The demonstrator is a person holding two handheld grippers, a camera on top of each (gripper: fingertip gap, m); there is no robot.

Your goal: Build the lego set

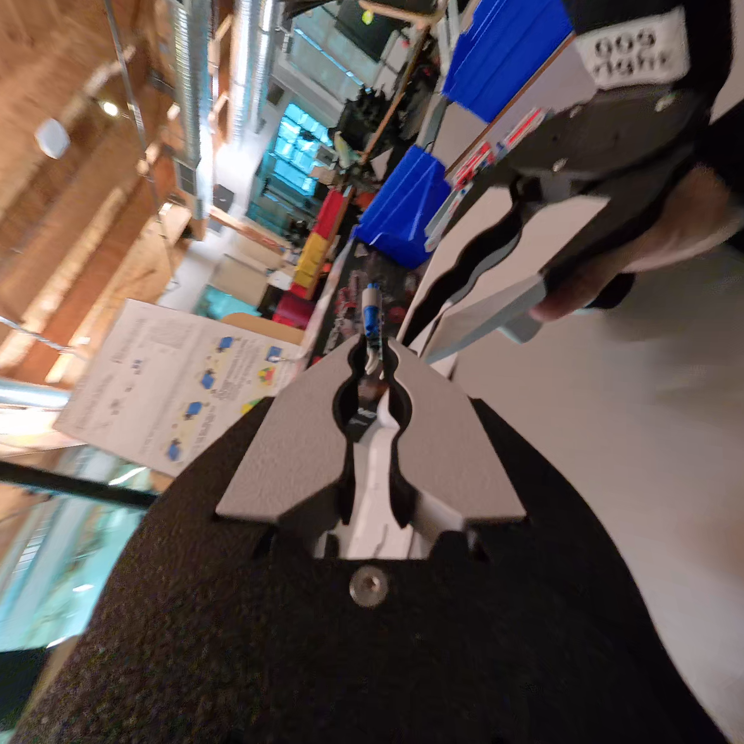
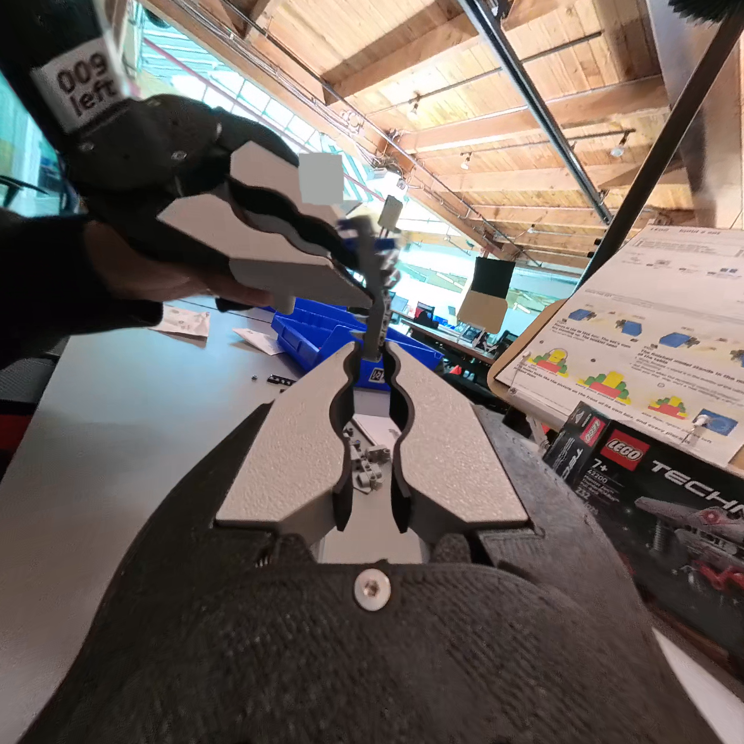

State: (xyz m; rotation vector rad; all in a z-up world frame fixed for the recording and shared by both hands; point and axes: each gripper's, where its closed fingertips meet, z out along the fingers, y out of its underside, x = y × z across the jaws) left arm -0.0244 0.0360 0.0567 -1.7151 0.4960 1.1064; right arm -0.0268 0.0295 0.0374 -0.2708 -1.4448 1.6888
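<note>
A small lego assembly, a grey beam with blue and white parts (image 2: 378,318), is held in the air above the white table (image 2: 120,402). My right gripper (image 2: 370,350) is shut on the beam's lower end. My left gripper (image 2: 360,288) comes in from the upper left and is shut on the same assembly higher up, near its blue parts. In the left wrist view, the left gripper (image 1: 372,350) is closed on the assembly (image 1: 370,310), which sticks out past its tips. The right gripper (image 1: 408,338) reaches in from the upper right, its tips beside the left's.
Loose grey lego parts (image 2: 370,463) and a small black piece (image 2: 282,378) lie on the table. Blue bins (image 2: 314,334) stand behind. An instruction sheet on a board (image 2: 644,342) leans at the right above the lego box (image 2: 664,503). Paper bags (image 2: 181,322) lie at the far left. Both grippers' tips are close together, under 4 cm apart.
</note>
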